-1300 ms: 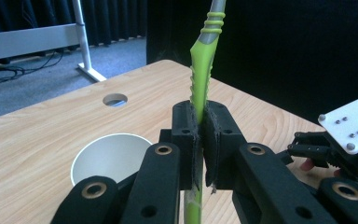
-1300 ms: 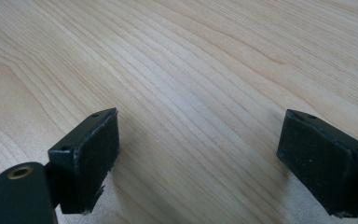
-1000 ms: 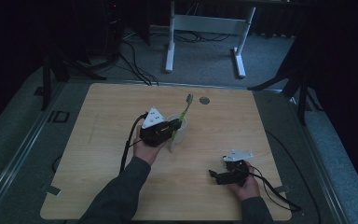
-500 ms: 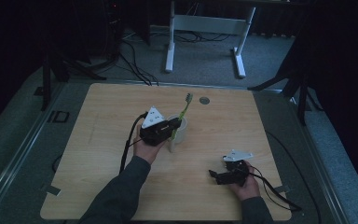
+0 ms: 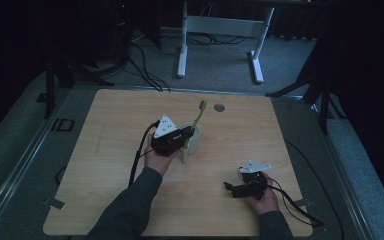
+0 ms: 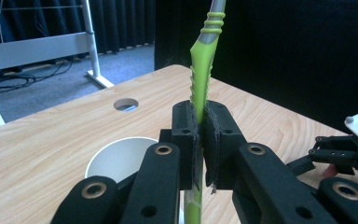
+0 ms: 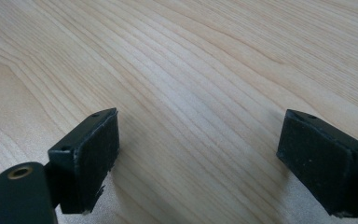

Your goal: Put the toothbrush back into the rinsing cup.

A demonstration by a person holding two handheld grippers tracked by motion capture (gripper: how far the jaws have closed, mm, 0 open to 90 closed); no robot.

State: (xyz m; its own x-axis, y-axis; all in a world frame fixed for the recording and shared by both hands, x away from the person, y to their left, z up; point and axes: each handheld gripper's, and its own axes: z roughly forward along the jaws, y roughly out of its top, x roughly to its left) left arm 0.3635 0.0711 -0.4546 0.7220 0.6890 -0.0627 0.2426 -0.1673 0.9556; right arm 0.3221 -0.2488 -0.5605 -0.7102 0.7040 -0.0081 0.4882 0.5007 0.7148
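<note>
Nothing is shifting since a second ago: I'm clamping the left gripper [image 6: 199, 140] on the green toothbrush [image 6: 203, 60] above the white cup [image 5: 192, 138], insertion unfinished, while the right gripper [image 7: 198, 163] is resting wide open, empty, on the desk [image 5: 280, 130].

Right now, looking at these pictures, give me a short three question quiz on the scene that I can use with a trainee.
1. True or false: the left gripper is shut on the green toothbrush.
2. What stands on the table right by the left gripper: A a white cup, B a red bowl, C a glass bottle?
3. How do the jaws of the right gripper stand, and what lies between them?

Key
1. True: its pads press on the handle.
2. A.
3. Wide apart, with nothing but bare wood between them.
</note>
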